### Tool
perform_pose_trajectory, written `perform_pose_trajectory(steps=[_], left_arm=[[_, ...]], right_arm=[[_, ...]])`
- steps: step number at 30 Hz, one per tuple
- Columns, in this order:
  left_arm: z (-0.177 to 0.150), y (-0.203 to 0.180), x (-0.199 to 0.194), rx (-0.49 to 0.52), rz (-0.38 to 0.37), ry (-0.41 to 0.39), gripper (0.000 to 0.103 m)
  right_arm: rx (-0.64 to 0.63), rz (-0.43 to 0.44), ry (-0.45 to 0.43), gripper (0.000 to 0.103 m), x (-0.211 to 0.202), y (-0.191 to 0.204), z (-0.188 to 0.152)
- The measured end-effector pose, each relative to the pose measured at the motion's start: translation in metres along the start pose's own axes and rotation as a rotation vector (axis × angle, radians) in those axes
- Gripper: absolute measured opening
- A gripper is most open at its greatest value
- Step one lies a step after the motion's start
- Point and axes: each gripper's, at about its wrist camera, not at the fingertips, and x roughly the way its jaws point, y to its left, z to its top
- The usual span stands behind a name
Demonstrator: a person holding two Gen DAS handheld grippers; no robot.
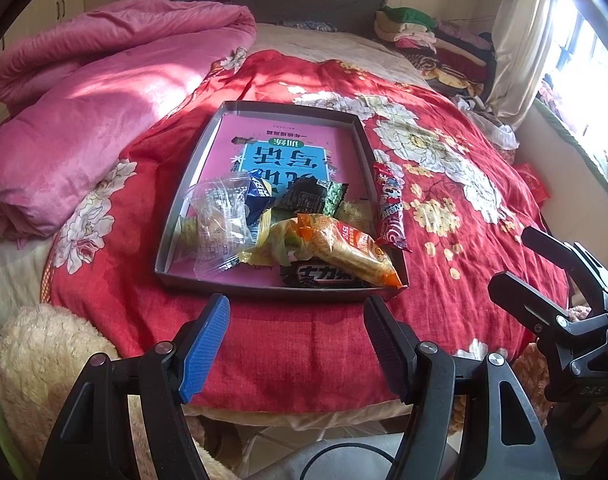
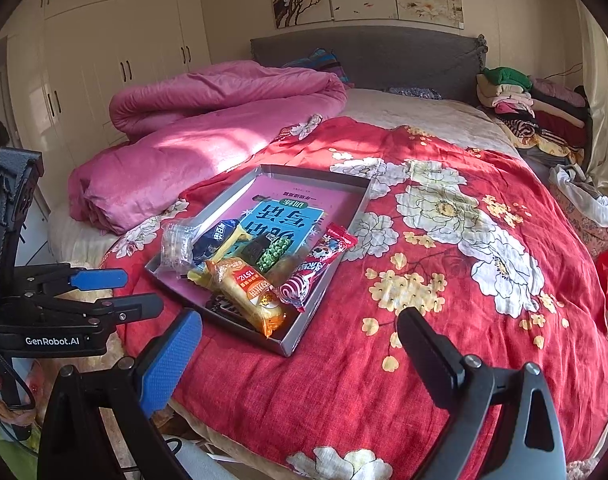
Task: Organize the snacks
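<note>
A: Status? Snack packets (image 1: 288, 224) piled at the near end of the tray (image 1: 192, 160), near the bed's foot edge.

B: Red candy stick (image 1: 387, 208) straddles its rim. Both grippers' (image 1: 296, 344) (image 2: 300, 356) fingers released, empty.

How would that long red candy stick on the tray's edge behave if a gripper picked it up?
The red stick looks thin and light, so it should lift easily. Its glossy wrapper may slip between the pads. Resting half over the tray rim, it could tip or slide off if nudged.
</note>
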Motion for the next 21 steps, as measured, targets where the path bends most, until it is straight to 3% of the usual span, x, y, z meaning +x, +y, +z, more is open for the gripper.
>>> perform_pose_trajectory(steps=[17, 21], left_arm=[[0.0002, 0.0013, -0.0013, 0.000, 0.031, -0.006, 0.071], [0.0009, 0.0003, -0.0002, -0.003, 0.005, -0.003, 0.071]], right_arm=[[0.003, -0.002, 0.004, 0.099, 0.0009, -0.0003, -0.0001], [0.004, -0.002, 0.005, 0.099, 0.0008, -0.0007, -0.0002]])
